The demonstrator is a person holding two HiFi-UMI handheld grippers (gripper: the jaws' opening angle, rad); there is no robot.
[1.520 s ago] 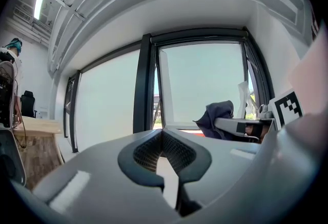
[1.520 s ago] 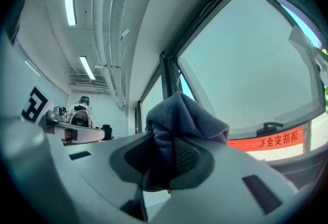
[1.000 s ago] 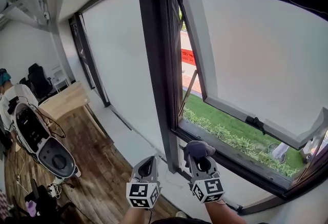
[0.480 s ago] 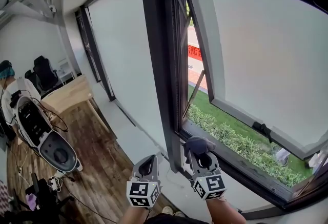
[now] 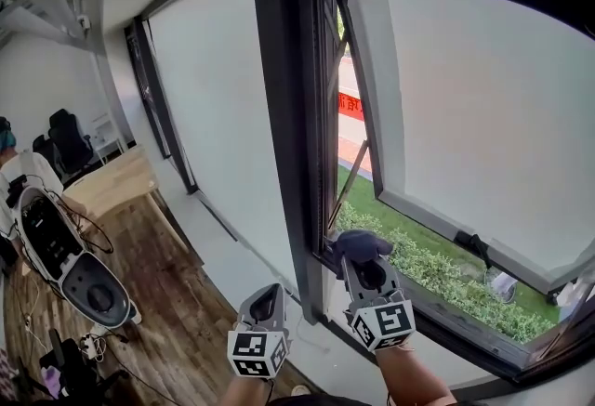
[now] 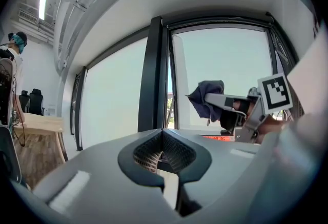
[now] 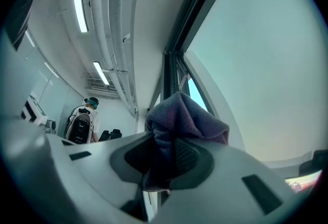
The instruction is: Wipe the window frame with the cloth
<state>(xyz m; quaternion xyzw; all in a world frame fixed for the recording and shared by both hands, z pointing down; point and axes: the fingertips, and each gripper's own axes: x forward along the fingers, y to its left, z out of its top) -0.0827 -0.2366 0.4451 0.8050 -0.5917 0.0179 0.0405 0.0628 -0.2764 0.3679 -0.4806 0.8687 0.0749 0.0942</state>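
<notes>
The dark window frame (image 5: 281,116) runs upright through the middle of the head view, with the sash (image 5: 465,116) swung outward to its right. A dark purple cloth (image 5: 361,244) is bunched at the tip of my right gripper (image 5: 363,263), which is shut on it at the lower left corner of the opening, by the sill (image 5: 437,311). In the right gripper view the cloth (image 7: 180,115) fills the jaws of that gripper (image 7: 166,154). My left gripper (image 5: 265,304) is lower and to the left, shut and empty (image 6: 163,148). From the left gripper view the cloth (image 6: 206,99) shows against the bright pane.
A fixed glass pane (image 5: 214,116) lies left of the frame. Below left are a wooden floor (image 5: 177,302), a white machine with cables (image 5: 79,265), a desk (image 5: 116,181) and a person (image 5: 14,167). Grass and a hedge (image 5: 446,279) lie outside.
My right gripper with the cloth has risen a little towards the lower corner of the window opening. The left gripper has stayed about where it was.
</notes>
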